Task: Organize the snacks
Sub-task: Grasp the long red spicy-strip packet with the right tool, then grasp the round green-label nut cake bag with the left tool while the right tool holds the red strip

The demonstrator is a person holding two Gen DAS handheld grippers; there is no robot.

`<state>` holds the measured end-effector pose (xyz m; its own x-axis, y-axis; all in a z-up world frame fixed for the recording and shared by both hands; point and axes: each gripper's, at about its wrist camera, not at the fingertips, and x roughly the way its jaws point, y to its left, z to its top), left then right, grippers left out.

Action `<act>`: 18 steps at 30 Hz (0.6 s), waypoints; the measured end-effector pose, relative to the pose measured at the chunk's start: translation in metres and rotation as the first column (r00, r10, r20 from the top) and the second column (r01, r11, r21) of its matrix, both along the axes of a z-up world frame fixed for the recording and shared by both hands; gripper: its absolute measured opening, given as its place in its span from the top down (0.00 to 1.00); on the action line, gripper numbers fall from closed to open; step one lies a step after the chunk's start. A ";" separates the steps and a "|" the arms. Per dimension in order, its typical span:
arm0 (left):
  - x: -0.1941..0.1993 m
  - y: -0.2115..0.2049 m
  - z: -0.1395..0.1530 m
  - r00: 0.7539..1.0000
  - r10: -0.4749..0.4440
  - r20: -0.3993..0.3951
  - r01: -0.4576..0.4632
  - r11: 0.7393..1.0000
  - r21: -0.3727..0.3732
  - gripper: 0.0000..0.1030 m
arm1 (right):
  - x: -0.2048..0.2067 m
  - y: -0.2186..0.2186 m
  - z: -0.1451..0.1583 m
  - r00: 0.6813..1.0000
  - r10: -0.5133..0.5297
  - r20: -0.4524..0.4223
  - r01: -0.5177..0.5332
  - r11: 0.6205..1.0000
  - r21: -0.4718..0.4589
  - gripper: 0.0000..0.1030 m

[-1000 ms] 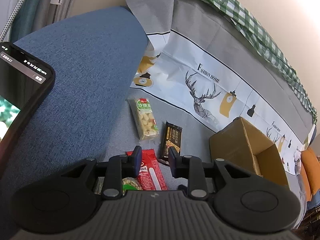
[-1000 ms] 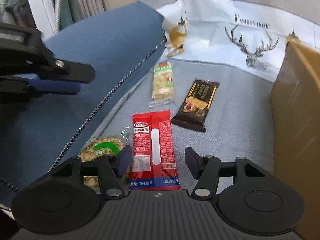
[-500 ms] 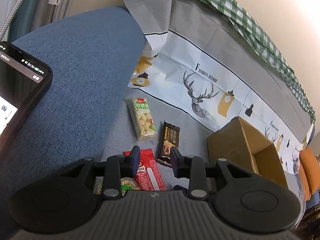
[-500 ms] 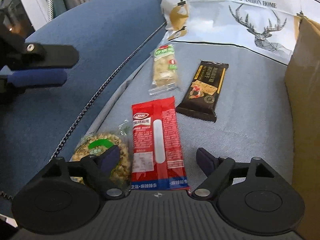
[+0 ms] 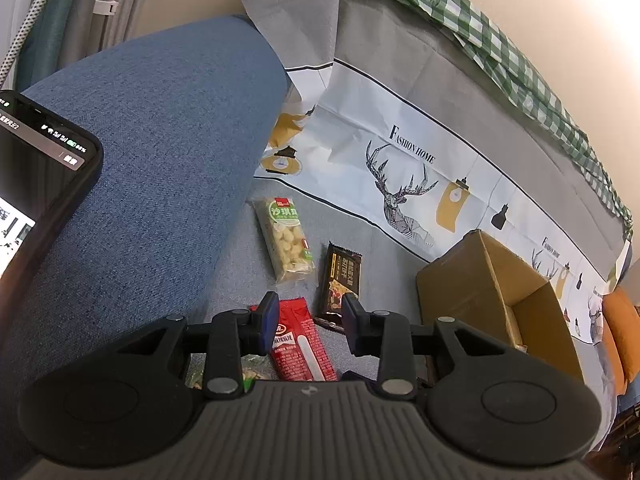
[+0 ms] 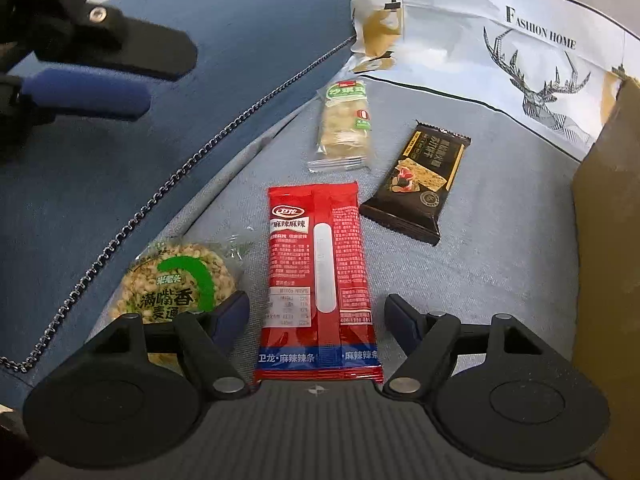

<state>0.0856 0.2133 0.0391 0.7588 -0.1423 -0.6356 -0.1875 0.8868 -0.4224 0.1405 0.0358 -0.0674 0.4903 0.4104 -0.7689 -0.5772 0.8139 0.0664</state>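
Observation:
Several snacks lie on the grey sofa seat. A red spicy-strip packet [image 6: 320,276] lies between the fingers of my open right gripper [image 6: 318,312], which hovers low over its near end. A round green-labelled rice cake [image 6: 176,284] lies left of it, a pale green sachima bar [image 6: 346,126] and a black cracker bar [image 6: 420,188] beyond. My left gripper [image 5: 308,316] is open and empty, high above the red packet [image 5: 300,344]; the sachima bar [image 5: 286,240] and black bar [image 5: 342,280] show ahead. An open cardboard box [image 5: 500,292] stands to the right.
A blue sofa armrest [image 5: 152,160] rises on the left, with a chain zipper [image 6: 160,196] along its base. A deer-print cloth [image 5: 400,168] covers the backrest. A phone [image 5: 36,184] shows at the left edge. The box wall [image 6: 608,240] is close on my right.
My right gripper has opened wider and moved forward and lower over the red packet. My left gripper has risen slightly and drawn back.

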 end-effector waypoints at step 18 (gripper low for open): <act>0.019 -0.057 -0.028 0.951 -0.161 -0.263 0.221 0.951 0.215 0.23 | -0.047 -0.052 0.024 0.998 -0.060 0.008 0.060 0.998 -0.022 0.65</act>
